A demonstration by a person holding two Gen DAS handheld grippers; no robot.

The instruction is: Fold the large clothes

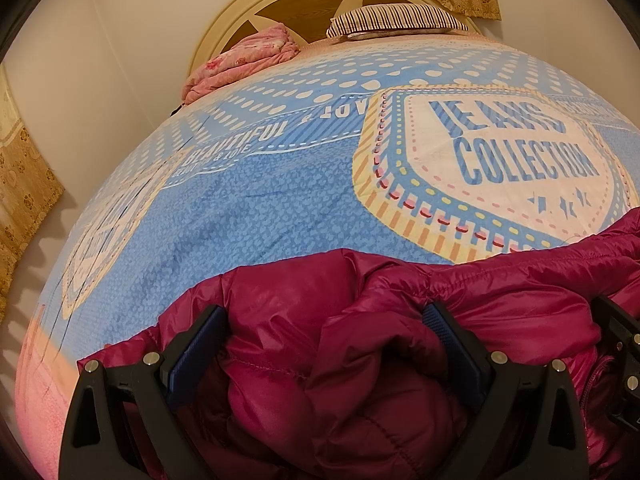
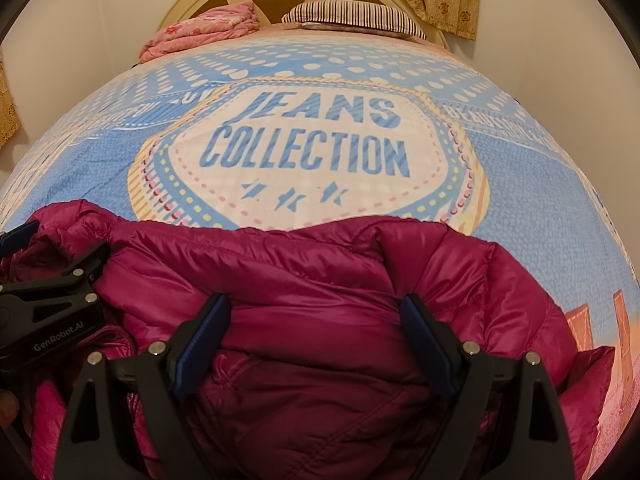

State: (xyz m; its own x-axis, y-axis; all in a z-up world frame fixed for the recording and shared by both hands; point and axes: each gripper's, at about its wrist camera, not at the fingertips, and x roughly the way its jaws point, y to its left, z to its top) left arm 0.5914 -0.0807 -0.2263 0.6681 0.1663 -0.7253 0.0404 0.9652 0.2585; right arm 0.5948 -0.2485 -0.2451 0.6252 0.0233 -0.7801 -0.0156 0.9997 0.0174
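Note:
A magenta puffer jacket (image 1: 500,300) lies bunched at the near edge of the bed; it also fills the lower right wrist view (image 2: 300,264). My left gripper (image 1: 326,320) has its jaws wide apart with a thick fold of jacket bulging between them. My right gripper (image 2: 314,312) also stands wide open over the jacket, padding between its blue pads (image 2: 200,344). The left gripper shows at the left edge of the right wrist view (image 2: 52,292); the right gripper's edge shows at the right of the left wrist view (image 1: 624,344).
The bed (image 2: 540,184) has a blue cover printed "JEANS COLLECTION". A pink folded blanket (image 1: 240,60) and a striped pillow (image 1: 392,20) lie at the cream headboard (image 1: 280,0). Patterned curtains (image 1: 24,184) hang at left and upper right. A white wall stands left.

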